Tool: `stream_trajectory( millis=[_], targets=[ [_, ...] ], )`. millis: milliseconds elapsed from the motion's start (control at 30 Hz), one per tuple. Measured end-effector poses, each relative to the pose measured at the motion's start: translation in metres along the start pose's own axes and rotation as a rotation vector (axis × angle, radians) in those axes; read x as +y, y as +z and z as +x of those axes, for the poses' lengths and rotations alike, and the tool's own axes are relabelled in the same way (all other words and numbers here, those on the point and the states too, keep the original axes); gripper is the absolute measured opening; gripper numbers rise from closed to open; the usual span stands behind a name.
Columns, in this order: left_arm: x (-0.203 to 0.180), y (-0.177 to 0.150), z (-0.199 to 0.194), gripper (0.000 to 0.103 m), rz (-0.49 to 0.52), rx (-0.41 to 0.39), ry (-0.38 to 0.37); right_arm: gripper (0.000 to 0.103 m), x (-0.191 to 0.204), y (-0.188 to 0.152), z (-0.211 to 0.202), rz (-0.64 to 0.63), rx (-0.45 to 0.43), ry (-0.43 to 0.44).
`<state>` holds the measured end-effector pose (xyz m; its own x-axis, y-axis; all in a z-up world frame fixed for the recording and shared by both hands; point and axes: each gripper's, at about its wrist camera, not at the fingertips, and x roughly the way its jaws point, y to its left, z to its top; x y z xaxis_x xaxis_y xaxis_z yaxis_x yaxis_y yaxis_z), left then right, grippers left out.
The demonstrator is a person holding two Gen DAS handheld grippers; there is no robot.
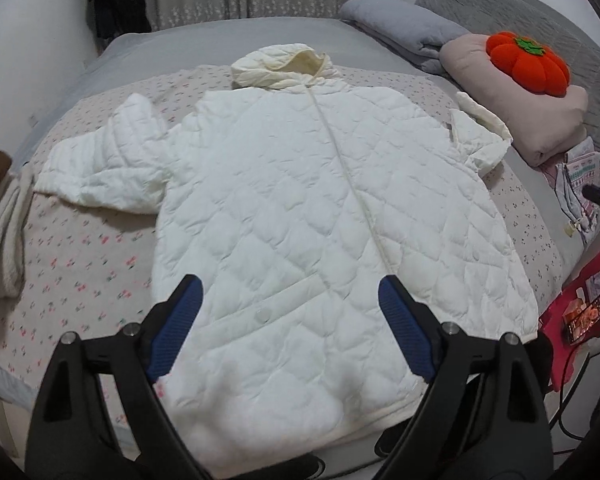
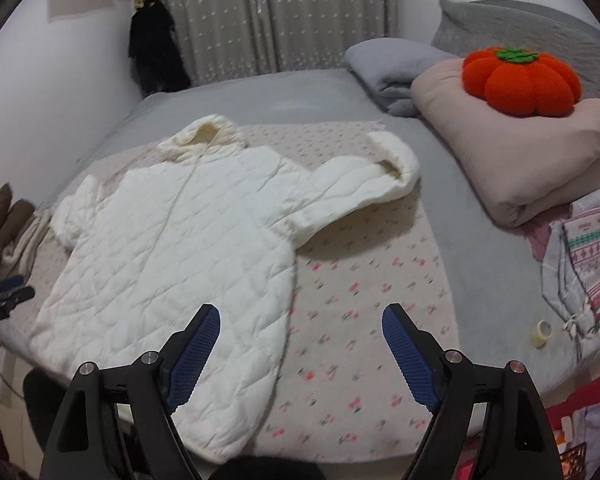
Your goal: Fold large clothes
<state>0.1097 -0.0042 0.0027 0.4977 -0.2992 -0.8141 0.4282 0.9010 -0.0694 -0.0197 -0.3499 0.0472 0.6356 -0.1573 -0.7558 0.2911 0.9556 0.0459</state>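
A white quilted hooded jacket (image 1: 300, 184) lies flat and front up on the bed, hood at the far end, both sleeves spread out to the sides. It also shows in the right wrist view (image 2: 172, 248). My left gripper (image 1: 290, 292) is open and empty above the jacket's hem. My right gripper (image 2: 300, 322) is open and empty above the floral sheet (image 2: 360, 280), to the right of the jacket's hem. The left gripper's tips show at the left edge of the right wrist view (image 2: 14, 288).
A folded pink quilt (image 2: 512, 148) with an orange pumpkin cushion (image 2: 520, 76) and a grey blanket (image 2: 388, 68) lie at the far right. Patterned clothes (image 2: 588, 264) and a tape roll (image 2: 543, 331) lie at right. Beige and brown fabric (image 1: 0, 216) sits at the left edge. Red packaging (image 1: 580, 312) lies at right.
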Motion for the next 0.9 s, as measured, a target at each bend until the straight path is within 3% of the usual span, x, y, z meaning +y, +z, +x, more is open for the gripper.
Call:
stream_trajectory(
  millis=[133, 400, 633, 700, 733, 800, 833, 867, 900],
  targets=[
    [-0.038, 0.033, 0.039, 0.09, 0.057, 0.042, -0.069, 0.087, -0.022, 0.04, 0.052, -0.03, 0.005, -0.071],
    [-0.093, 0.082, 0.125, 0.09, 0.087, 0.031, -0.163, 0.087, -0.053, 0.108, 0.164, -0.016, 0.079, -0.118],
    [-0.091, 0.068, 0.195, 0.09, 0.035, 0.043, -0.266, 0.086, -0.072, 0.15, 0.255, -0.05, 0.11, -0.257],
    [-0.09, 0.06, 0.194, 0.09, 0.059, -0.033, -0.261, 0.085, -0.079, 0.156, 0.274, -0.056, 0.113, -0.315],
    [-0.093, 0.057, 0.193, 0.09, 0.075, -0.048, -0.253, 0.081, -0.083, 0.159, 0.283, -0.057, 0.112, -0.34],
    [-0.099, 0.053, 0.193, 0.092, 0.113, -0.068, -0.221, 0.06, -0.09, 0.162, 0.296, -0.053, 0.103, -0.361],
    [-0.104, 0.051, 0.193, 0.094, 0.138, -0.07, -0.201, 0.03, -0.092, 0.163, 0.299, -0.05, 0.097, -0.361],
    [-0.107, 0.05, 0.195, 0.094, 0.155, -0.07, -0.186, 0.014, -0.094, 0.162, 0.298, -0.047, 0.084, -0.381],
    [-0.108, 0.05, 0.196, 0.094, 0.165, -0.069, -0.177, 0.014, -0.096, 0.161, 0.292, -0.041, 0.054, -0.413]
  ],
)
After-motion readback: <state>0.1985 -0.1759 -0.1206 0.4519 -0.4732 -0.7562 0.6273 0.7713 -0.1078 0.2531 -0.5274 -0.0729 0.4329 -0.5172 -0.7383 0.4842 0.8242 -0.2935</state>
